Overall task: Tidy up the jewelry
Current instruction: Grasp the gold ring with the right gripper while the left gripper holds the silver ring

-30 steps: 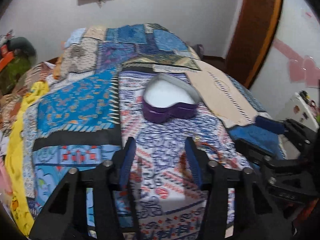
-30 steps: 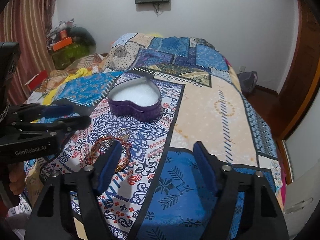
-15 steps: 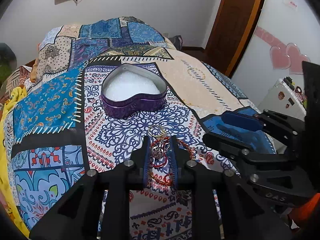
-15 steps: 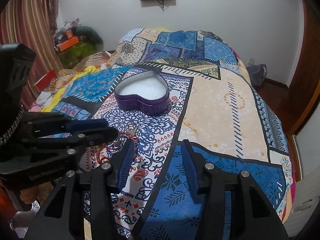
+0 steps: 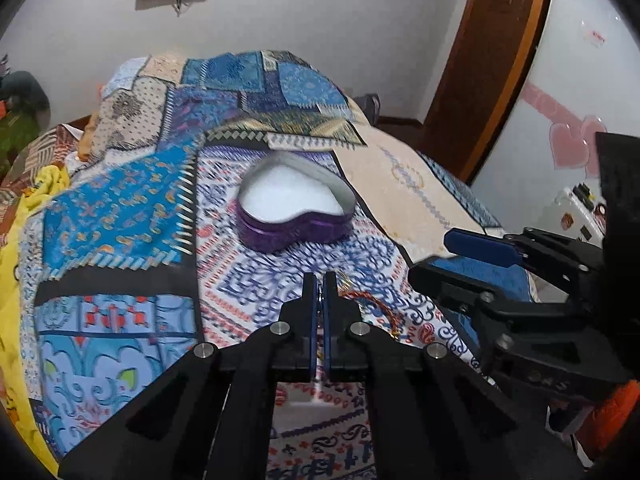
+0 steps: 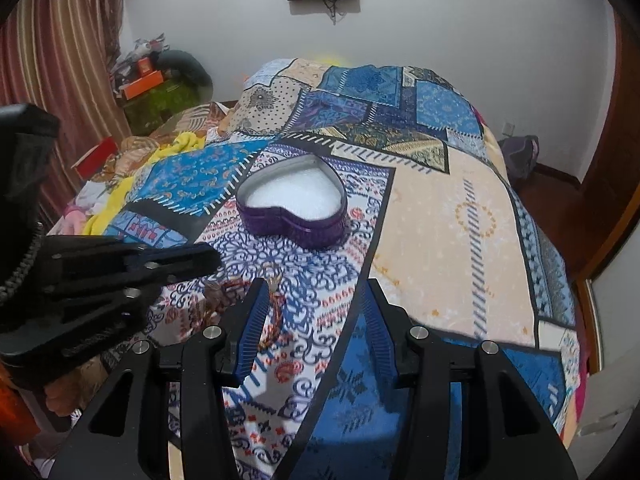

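While the left gripper (image 5: 319, 280) is clamped on the red-and-gold braided bracelet (image 5: 374, 306) near the purple heart-shaped tin (image 5: 294, 210), the right gripper (image 6: 316, 300) stands apart, empty.

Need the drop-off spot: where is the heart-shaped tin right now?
The purple heart-shaped tin sits open on the patterned bedspread, centre of both wrist views, just beyond the red-and-gold bracelet lying nearer the grippers.

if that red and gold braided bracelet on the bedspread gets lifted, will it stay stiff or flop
The red and gold braided bracelet looks like woven cord, so it would probably sag and dangle rather than hold its ring shape. It looks thin, so likely light. The small gold ring lying close against it might snag and come up with it.
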`<action>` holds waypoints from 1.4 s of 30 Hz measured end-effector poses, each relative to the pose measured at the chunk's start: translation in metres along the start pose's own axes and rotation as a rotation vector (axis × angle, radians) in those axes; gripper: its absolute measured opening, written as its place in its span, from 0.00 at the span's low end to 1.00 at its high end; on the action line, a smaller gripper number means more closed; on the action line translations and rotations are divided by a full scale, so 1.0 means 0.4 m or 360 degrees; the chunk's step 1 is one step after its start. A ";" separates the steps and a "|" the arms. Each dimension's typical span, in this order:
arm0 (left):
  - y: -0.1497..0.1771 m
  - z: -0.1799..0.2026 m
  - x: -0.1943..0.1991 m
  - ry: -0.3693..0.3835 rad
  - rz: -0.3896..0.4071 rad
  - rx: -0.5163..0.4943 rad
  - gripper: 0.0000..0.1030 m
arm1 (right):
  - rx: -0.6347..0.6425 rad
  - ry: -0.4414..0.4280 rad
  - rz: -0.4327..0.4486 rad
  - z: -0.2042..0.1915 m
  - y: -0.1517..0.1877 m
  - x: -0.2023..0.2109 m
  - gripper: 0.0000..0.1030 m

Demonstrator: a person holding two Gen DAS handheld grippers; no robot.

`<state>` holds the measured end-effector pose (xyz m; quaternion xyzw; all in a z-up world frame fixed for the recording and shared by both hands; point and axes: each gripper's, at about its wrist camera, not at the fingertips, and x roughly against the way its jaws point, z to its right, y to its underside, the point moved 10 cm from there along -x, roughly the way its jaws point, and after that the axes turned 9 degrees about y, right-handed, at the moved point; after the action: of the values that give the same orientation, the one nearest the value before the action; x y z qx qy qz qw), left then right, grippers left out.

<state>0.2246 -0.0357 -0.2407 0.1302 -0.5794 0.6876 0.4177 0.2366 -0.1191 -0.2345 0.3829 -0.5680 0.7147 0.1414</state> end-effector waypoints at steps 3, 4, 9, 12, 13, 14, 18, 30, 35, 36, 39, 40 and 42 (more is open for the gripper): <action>-0.014 -0.019 0.022 -0.0021 0.0037 0.0011 0.01 | 0.0060 -0.0020 -0.0033 -0.015 -0.014 -0.026 0.36; -0.017 -0.027 0.027 -0.0027 0.0045 0.0019 0.01 | 0.0079 -0.0031 -0.0055 -0.021 -0.013 -0.038 0.35; -0.016 -0.062 0.038 -0.0049 0.0057 0.0054 0.01 | 0.0165 -0.0118 -0.0188 -0.059 0.011 -0.087 0.27; -0.009 -0.077 0.040 -0.0050 0.0062 0.0070 0.01 | 0.0221 -0.0141 -0.0240 -0.079 0.029 -0.102 0.27; -0.009 -0.079 0.040 -0.0045 0.0065 0.0075 0.01 | 0.0231 -0.0147 -0.0249 -0.081 0.032 -0.102 0.27; -0.009 -0.080 0.040 -0.0042 0.0069 0.0079 0.01 | 0.0238 -0.0151 -0.0254 -0.084 0.033 -0.103 0.27; -0.007 -0.079 0.035 -0.0038 0.0076 0.0083 0.01 | 0.0274 -0.0159 -0.0272 -0.093 0.028 -0.111 0.25; -0.015 -0.076 0.042 -0.0026 0.0095 0.0081 0.01 | 0.0255 -0.0166 -0.0300 -0.082 0.021 -0.121 0.22; -0.016 -0.078 0.042 -0.0019 0.0102 0.0091 0.01 | 0.0313 -0.0185 -0.0304 -0.103 0.030 -0.110 0.22; -0.017 -0.078 0.042 -0.0020 0.0104 0.0092 0.01 | 0.0329 -0.0181 -0.0303 -0.109 0.031 -0.111 0.22; -0.016 -0.078 0.042 -0.0020 0.0103 0.0091 0.01 | 0.0346 -0.0181 -0.0308 -0.117 0.031 -0.118 0.22; -0.016 -0.078 0.042 -0.0022 0.0103 0.0090 0.01 | 0.0347 -0.0190 -0.0315 -0.120 0.032 -0.122 0.22; -0.017 -0.077 0.045 -0.0024 0.0104 0.0089 0.01 | 0.0339 -0.0223 -0.0330 -0.123 0.035 -0.127 0.19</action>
<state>0.2279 -0.0003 -0.2332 0.1281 -0.5670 0.7159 0.3867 0.2426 -0.0666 -0.2833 0.5011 -0.4550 0.7240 0.1330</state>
